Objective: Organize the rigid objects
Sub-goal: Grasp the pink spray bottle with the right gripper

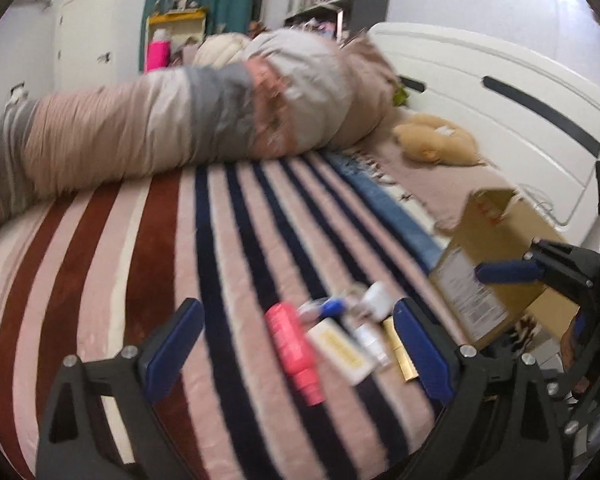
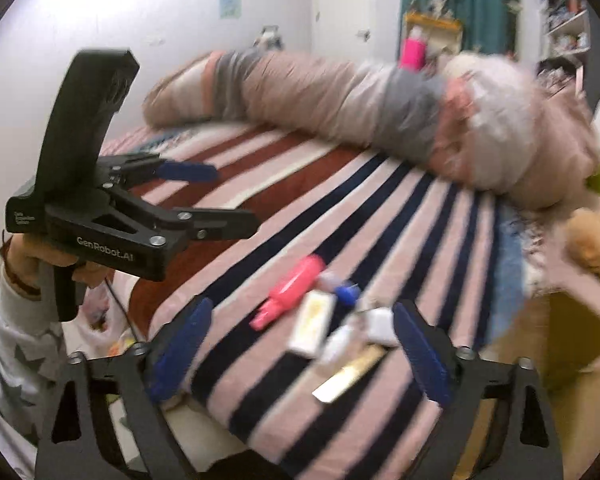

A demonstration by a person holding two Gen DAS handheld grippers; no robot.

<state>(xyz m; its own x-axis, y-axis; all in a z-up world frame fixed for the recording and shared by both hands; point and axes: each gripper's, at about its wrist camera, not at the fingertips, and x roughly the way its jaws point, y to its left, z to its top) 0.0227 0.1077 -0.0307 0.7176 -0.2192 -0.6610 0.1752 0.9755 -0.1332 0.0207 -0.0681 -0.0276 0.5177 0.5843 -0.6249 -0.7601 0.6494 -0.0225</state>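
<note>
A pink bottle [image 1: 294, 350] [image 2: 292, 288], a white and yellow box [image 1: 340, 350] [image 2: 313, 326], a gold stick [image 1: 398, 350] [image 2: 352, 374], a blue-capped item [image 1: 330, 307] [image 2: 346, 292] and small white items [image 1: 378, 299] [image 2: 380, 325] lie together on the striped blanket [image 1: 228, 240] [image 2: 340, 208]. My left gripper [image 1: 296, 344] is open and empty above them; it also shows at the left of the right wrist view [image 2: 224, 196]. My right gripper [image 2: 300, 344] is open and empty over the same pile; it shows at the right edge of the left wrist view [image 1: 504, 272].
An open cardboard box [image 1: 488, 264] [image 2: 572, 332] stands on the bed right of the pile. A long rolled quilt [image 1: 180, 120] [image 2: 360, 108] lies across the far side. A tan plush toy [image 1: 436, 140] sits by the white headboard [image 1: 500, 92].
</note>
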